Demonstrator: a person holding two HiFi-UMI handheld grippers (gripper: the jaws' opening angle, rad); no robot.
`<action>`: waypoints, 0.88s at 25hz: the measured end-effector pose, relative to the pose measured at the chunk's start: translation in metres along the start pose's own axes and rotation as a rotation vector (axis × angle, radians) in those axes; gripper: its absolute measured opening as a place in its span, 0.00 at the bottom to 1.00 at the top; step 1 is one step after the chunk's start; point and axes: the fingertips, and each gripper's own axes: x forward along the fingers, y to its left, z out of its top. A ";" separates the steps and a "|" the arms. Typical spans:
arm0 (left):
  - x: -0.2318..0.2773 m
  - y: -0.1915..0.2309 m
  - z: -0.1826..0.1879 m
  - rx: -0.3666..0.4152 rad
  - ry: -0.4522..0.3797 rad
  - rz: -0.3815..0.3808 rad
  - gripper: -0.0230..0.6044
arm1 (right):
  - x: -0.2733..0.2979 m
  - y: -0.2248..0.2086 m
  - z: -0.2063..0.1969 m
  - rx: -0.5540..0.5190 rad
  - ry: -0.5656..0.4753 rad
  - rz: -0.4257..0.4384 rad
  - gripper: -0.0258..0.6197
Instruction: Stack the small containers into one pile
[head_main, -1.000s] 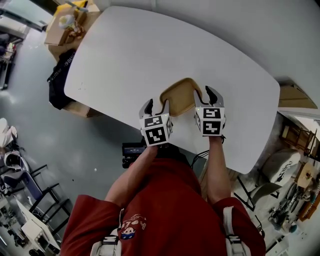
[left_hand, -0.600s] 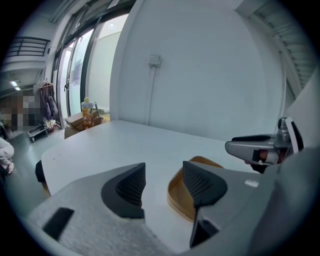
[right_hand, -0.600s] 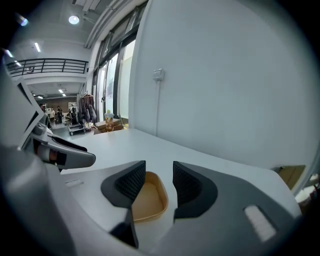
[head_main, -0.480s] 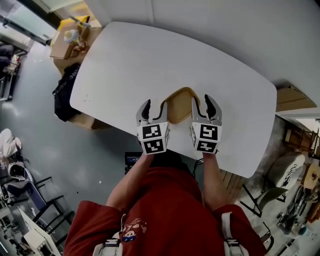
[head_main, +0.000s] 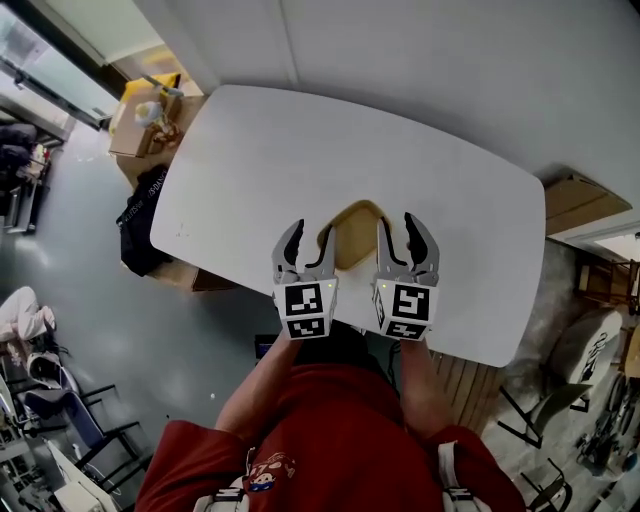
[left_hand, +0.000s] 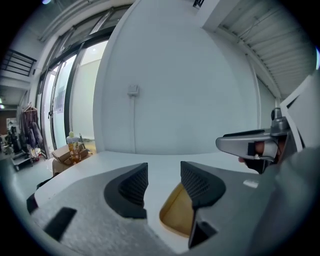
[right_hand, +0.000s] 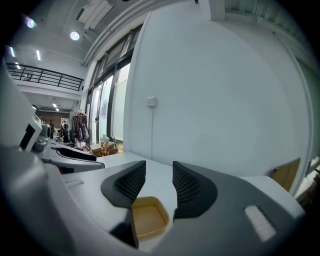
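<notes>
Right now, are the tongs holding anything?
Nothing. The left tongs, just closing slightly, and right tongs are open and empty, not touching the tan square plastic container.

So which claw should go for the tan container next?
Right, marginally. The tan container lies centred below the right claw and its open jaws. It sits off to one side of the left claw, whose jaws have just been closing slightly on nothing. Both are empty.

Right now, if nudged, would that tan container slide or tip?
Probably slide: the tan container sits low and flat on the smooth white table, so tipping looks unlikely. Its thin walls suggest it is light, perhaps flexible.
</notes>
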 end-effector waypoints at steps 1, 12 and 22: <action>-0.003 -0.002 0.006 0.002 -0.013 -0.003 0.37 | -0.004 -0.003 0.005 0.008 -0.019 -0.011 0.30; -0.005 -0.018 0.068 0.069 -0.136 -0.052 0.35 | -0.029 -0.028 0.038 0.030 -0.122 -0.105 0.31; -0.002 0.021 0.102 0.137 -0.222 -0.095 0.34 | -0.007 0.000 0.064 0.011 -0.148 -0.160 0.31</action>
